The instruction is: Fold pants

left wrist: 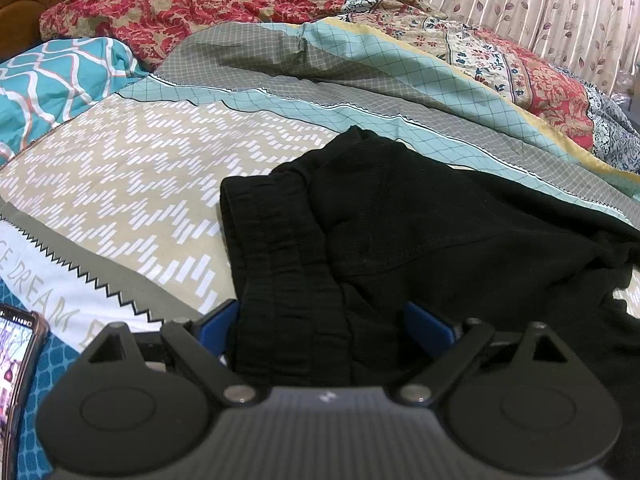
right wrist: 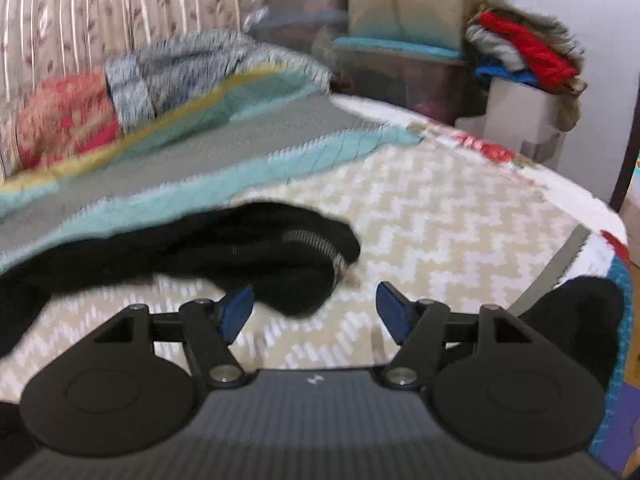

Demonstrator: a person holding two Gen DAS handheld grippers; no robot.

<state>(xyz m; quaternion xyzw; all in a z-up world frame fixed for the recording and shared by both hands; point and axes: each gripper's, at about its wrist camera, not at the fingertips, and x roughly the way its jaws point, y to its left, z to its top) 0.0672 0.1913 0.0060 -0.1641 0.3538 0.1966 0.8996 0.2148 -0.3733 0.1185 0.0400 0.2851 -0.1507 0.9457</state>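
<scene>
Black pants (left wrist: 400, 232) lie bunched on the patterned bedsheet (left wrist: 132, 184), with the ribbed waistband nearest the camera. My left gripper (left wrist: 324, 320) stands wide open, and the waistband lies between its blue pads (left wrist: 222, 320); I see no squeeze on the cloth. In the blurred right wrist view, a black leg end with a metal zip (right wrist: 316, 244) lies on the sheet just ahead of my right gripper (right wrist: 316, 312). That gripper is open. The cloth reaches down beside the left pad (right wrist: 238, 312), and bare sheet shows between the fingers.
A phone (left wrist: 16, 364) lies at the sheet's near left. Crumpled red floral and teal quilts (left wrist: 240, 12) pile up behind, before a curtain. In the right wrist view, boxes with heaped clothes (right wrist: 524, 52) stand past the bed's far corner, and more black cloth (right wrist: 576, 320) lies at its right edge.
</scene>
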